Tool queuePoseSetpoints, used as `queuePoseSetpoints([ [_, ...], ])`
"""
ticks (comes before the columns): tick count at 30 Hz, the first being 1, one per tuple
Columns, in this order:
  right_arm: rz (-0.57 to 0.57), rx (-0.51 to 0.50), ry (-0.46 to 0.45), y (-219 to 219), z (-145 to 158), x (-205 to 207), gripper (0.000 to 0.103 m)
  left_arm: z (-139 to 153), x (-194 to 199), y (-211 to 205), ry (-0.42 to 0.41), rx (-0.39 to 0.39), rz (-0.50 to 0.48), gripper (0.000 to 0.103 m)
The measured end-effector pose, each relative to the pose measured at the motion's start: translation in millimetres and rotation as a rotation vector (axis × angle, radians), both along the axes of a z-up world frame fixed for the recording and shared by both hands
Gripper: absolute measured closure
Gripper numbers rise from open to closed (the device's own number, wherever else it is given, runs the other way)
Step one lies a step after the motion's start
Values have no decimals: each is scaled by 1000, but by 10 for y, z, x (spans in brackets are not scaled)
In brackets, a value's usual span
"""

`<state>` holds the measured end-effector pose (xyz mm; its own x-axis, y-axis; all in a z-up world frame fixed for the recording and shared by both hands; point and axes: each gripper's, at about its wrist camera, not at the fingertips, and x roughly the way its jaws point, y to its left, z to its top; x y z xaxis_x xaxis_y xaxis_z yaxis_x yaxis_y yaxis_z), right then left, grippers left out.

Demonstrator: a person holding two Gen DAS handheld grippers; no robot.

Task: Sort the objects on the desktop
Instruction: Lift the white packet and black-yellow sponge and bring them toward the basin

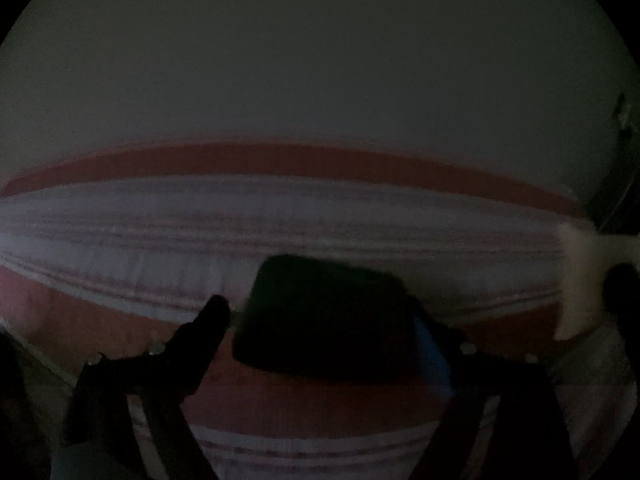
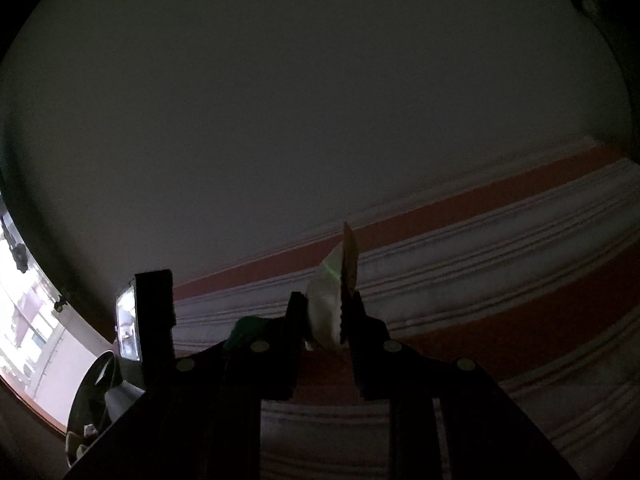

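Dark rectangular block (image 1: 324,316), smooth and round-cornered, sits low in the centre of the left view between the spread fingers of the left hand-held gripper (image 1: 320,320); whether its pads touch it is unclear. Beneath lies red-and-white striped cloth (image 1: 280,216) under a plain grey wall (image 1: 320,60). The right hand-held gripper (image 2: 326,316) pinches a thin pale scalloped disc (image 2: 330,300), centre frame.

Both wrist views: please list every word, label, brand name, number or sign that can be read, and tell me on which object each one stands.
No text can be read in either view; both are dark.
Dark box between the left gripper fingers: blurred, no lettering visible.
Pale packet held in the right gripper: no print legible, only a faint green mark.
Dark upright object with a bright face at the left: only blurred shapes, not readable.
Striped cloth: stripes only.
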<state>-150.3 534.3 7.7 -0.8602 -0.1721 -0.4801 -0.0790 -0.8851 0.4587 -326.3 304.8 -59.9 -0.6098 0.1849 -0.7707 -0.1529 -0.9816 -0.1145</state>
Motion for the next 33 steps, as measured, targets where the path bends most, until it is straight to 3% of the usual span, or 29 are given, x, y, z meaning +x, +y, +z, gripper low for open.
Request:
queuePoseSetpoints([
  [1, 38, -5, -3, 14, 12, -1, 80, -11, -4, 5, -11, 3, -11, 30],
  [6, 33, 33, 6, 96, 30, 21, 80, 53, 102, -202, 10, 76, -4, 32],
  [9, 19, 44, 15, 39, 1, 65, 80, 191, 286, -368, 114, 103, 40, 32],
  [13, 9, 37, 22, -5, -39, 73, 80, 390, 698, -487, 288, 10, 61, 32],
  [18, -1, 90, 48, -178, -63, -3, 80, 507, 1117, -682, 392, -40, 86, 32],
  [27, -12, 168, 88, -509, -158, 126, 80, 563, 1686, -1140, 445, -25, 133, 32],
  [33, -22, 210, 117, -603, -165, 285, 80, 485, 1646, -1202, 437, 9, 158, 32],
])
